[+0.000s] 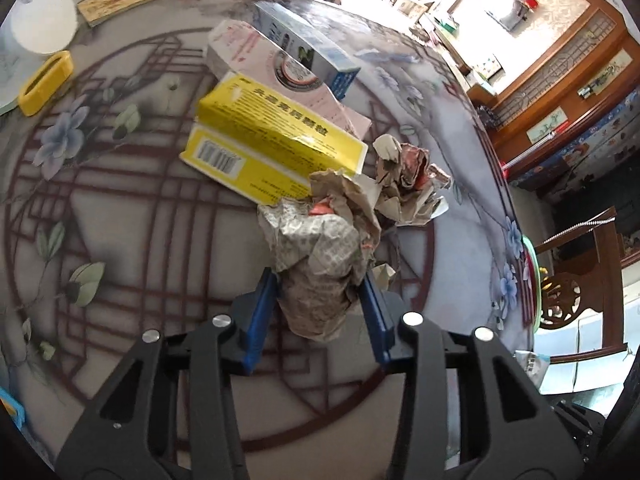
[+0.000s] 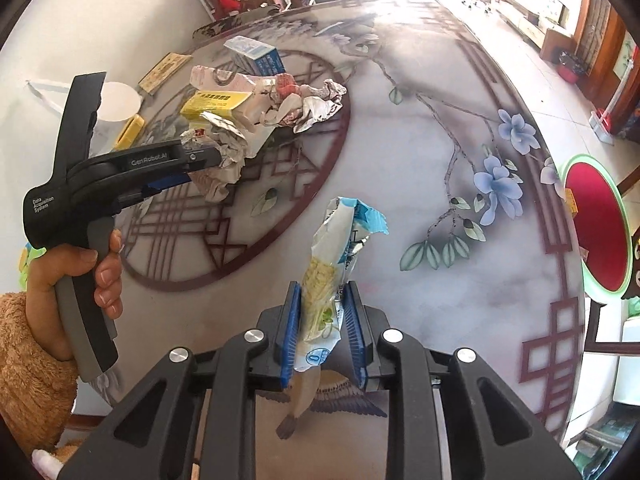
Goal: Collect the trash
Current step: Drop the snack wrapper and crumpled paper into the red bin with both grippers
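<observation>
My left gripper (image 1: 319, 280) is shut on a crumpled newspaper ball (image 1: 320, 248), whose sides touch both blue pads. Just beyond it lie a second crumpled paper (image 1: 408, 176), a yellow box (image 1: 272, 136), a pink and white box (image 1: 248, 48) and a blue box (image 1: 308, 44), heaped on the patterned table (image 1: 120, 208). My right gripper (image 2: 324, 286) is shut on a blue, white and yellow snack wrapper (image 2: 336, 248) that sticks up above the table. The right wrist view also shows the left gripper (image 2: 212, 160), held by a hand (image 2: 100, 276), on the paper ball (image 2: 230, 148) at the near side of the heap.
A yellow oblong holder (image 1: 46, 82), a white round cup (image 1: 42, 16) and a booklet (image 1: 120, 0) sit at the table's far left. A red disc with a green rim (image 2: 600, 224) lies past the table's right edge. Wooden chairs (image 1: 580, 280) stand around the table.
</observation>
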`<state>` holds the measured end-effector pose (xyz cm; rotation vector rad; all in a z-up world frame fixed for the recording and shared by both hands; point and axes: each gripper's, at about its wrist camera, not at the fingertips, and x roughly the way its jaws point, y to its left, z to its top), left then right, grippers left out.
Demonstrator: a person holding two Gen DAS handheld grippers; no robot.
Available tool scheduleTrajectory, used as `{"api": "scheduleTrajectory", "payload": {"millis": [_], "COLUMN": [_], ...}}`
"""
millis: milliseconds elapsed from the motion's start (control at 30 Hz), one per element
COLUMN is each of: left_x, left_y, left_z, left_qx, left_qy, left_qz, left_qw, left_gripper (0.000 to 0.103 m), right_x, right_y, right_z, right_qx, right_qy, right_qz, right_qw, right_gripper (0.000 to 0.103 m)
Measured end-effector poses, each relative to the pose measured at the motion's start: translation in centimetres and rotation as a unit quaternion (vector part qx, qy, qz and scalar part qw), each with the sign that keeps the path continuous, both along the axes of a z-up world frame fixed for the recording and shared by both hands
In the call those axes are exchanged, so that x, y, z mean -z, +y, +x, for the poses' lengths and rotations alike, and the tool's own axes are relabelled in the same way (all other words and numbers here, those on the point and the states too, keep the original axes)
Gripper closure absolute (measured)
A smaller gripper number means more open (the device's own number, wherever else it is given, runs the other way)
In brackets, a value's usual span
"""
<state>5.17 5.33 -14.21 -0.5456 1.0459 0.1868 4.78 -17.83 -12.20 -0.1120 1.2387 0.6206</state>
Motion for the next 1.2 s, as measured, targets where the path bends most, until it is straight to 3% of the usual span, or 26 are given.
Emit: {"api": "scheduleTrajectory", "payload": {"millis": [233,333,433,633,900,1200], "left_x": [-3.5,-5.4,-6.5,-8.2,-9.8,-10.3], "left_y": [-2.1,-4.3,-5.9,-9.4,-11.2,-12.0], "left_z": [-2.7,-3.5,-3.7,-2.7,-1.6,3.3], "left_qx": [-0.024,-0.016,-0.021,-0.009,0.003,0.059], "left_qy": [-0.023,-0.04,-0.05,-0.063,-0.073,-0.096], "left_qz": [0.001,0.027,0.028,0.05,0.066,0.062], "left_qw": [0.9995,0.9987,0.9981,0.9967,0.9952,0.9916], "left_gripper": [0.063,0.063,0.063,0.063,0.063,0.063], "right_x": [-1.2,-1.6,-1.9,-2.4,-3.6,-3.7], "right_y": [-2.0,-2.8,-4.0,-6.5,-7.7,-9.5], "right_z": [1.4,1.5,1.7,2.6,4.3,7.0], "right_qx": [-0.002,-0.014,-0.021,-0.018,-0.006,0.056], "right_qy": [-0.009,-0.018,-0.02,-0.02,-0.034,-0.054], "right_qz": [0.032,0.039,0.049,0.072,0.091,0.086], "right_qw": [0.999,0.999,0.998,0.997,0.995,0.993], "right_gripper": [0.081,0.081,0.081,0.08,0.081,0.08]}}
